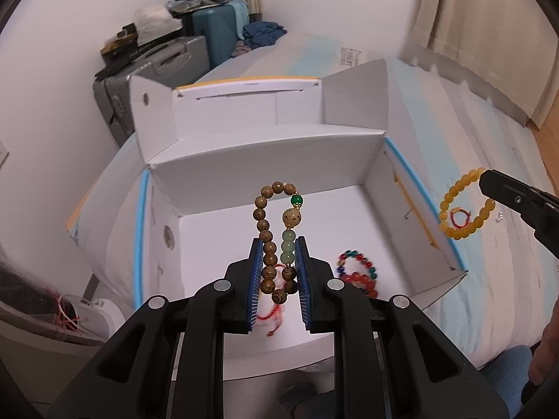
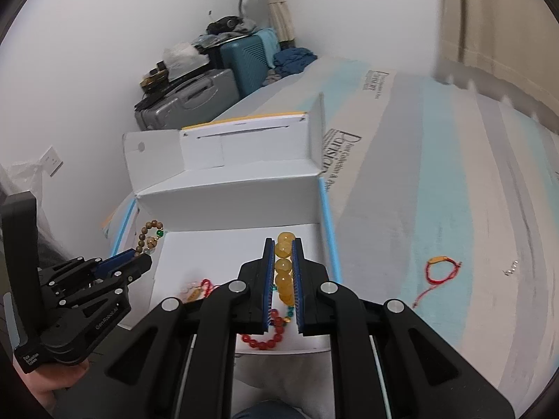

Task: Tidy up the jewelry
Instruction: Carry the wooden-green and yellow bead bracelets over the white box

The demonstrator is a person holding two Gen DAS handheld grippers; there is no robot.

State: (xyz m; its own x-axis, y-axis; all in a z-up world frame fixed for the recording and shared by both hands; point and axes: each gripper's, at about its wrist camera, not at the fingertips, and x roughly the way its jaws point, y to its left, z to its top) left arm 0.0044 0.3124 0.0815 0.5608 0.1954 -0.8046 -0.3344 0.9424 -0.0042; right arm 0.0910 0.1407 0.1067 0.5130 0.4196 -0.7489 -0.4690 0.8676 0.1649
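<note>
My left gripper (image 1: 278, 244) is shut on a brown wooden-bead bracelet (image 1: 265, 225) with green beads, held above the open white box (image 1: 265, 174); it also shows in the right wrist view (image 2: 148, 235). My right gripper (image 2: 283, 244) is shut on a yellow-bead bracelet (image 2: 283, 269) over the box's right side; this bracelet shows in the left wrist view (image 1: 464, 206). A red and multicoloured bead bracelet (image 1: 360, 272) and a red cord (image 1: 274, 314) lie on the box floor. A red string bracelet (image 2: 442, 270) lies on the bed.
The box sits on a striped bed cover (image 2: 454, 209). Small silver pieces (image 2: 512, 271) lie on the bed right of the red string bracelet. Suitcases (image 2: 195, 97) with clutter stand against the far wall. The left gripper (image 2: 129, 262) shows at the box's left edge.
</note>
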